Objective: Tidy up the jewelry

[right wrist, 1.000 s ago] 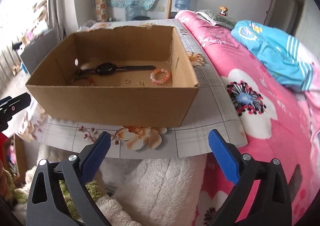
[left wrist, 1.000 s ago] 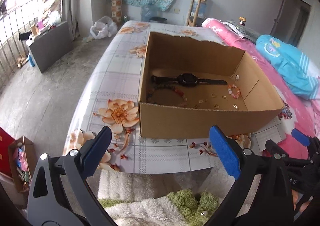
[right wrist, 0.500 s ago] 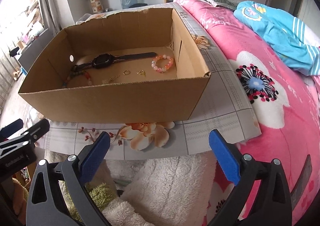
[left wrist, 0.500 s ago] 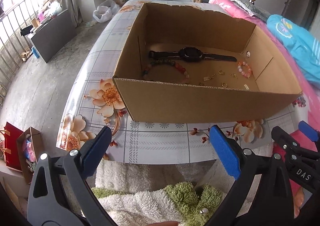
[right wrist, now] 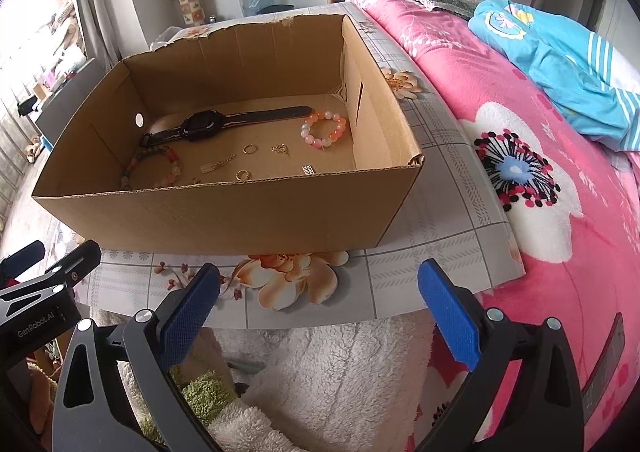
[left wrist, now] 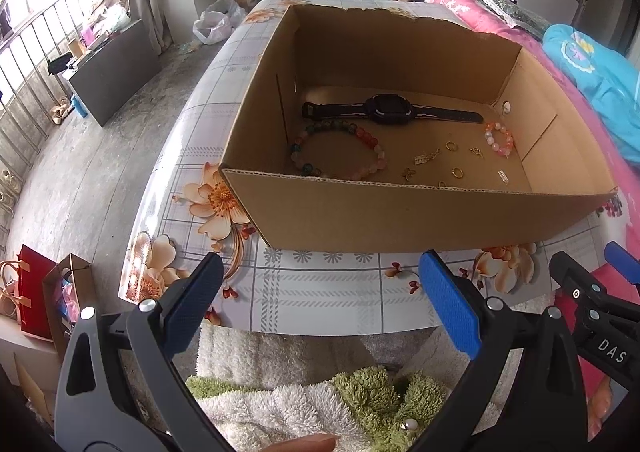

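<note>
Everything sits in the open cardboard box [left wrist: 400,212] on the floral tablecloth [left wrist: 320,292], so I'll go across the box floor from its left wall.

Closest to that wall is the big multicolour bead bracelet [left wrist: 340,150], its near part hidden by the front wall in the left wrist view. Behind it, toward the back wall, the black watch [left wrist: 388,114] lies flat with its strap stretched out. Right of the big bracelet there's a scatter of small gold bits: a short chain piece [left wrist: 426,157], a ring [left wrist: 451,146] and another ring [left wrist: 457,172] nearer the front wall. Then the small pink-and-orange bead bracelet [right wrist: 323,129], just beside the right wall.

Left gripper [left wrist: 320,306]: jaws spread wide, nothing in them, held over the table edge in front of the box's front wall, well short of any jewelry. Right gripper [right wrist: 320,304]: same deal, wide apart and empty, also in front of the front wall, toward the box's right corner.
</note>
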{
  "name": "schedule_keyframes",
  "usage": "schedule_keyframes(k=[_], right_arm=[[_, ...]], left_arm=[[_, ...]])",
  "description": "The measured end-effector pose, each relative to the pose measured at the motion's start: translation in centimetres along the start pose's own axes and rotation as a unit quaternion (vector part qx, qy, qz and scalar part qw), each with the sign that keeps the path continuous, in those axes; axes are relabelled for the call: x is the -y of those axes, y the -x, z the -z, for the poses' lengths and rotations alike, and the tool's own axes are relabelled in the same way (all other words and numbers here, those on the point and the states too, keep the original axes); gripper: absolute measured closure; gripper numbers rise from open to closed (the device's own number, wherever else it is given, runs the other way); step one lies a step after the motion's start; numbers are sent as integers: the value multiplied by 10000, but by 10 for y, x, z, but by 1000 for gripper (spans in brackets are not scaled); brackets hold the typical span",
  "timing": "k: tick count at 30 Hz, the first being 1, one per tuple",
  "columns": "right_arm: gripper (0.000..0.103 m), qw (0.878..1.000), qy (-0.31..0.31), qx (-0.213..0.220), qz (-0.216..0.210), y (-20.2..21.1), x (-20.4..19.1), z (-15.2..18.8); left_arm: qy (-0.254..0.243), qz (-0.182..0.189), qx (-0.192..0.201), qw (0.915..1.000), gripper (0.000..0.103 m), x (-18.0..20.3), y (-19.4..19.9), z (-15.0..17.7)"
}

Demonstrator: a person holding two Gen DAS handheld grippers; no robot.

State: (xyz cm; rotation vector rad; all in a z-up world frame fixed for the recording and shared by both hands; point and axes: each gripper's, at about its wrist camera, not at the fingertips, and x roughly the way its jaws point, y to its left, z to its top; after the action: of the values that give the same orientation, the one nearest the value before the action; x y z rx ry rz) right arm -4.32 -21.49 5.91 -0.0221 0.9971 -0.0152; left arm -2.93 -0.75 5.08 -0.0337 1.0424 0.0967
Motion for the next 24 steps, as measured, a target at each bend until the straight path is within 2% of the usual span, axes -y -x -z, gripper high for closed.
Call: schedule_keyframes(k=[24], right_arm=[[7,10000,23,26,-58,0,-1,-5]], left_arm=[[-25,11,6,10000,8,3,-1,-2]])
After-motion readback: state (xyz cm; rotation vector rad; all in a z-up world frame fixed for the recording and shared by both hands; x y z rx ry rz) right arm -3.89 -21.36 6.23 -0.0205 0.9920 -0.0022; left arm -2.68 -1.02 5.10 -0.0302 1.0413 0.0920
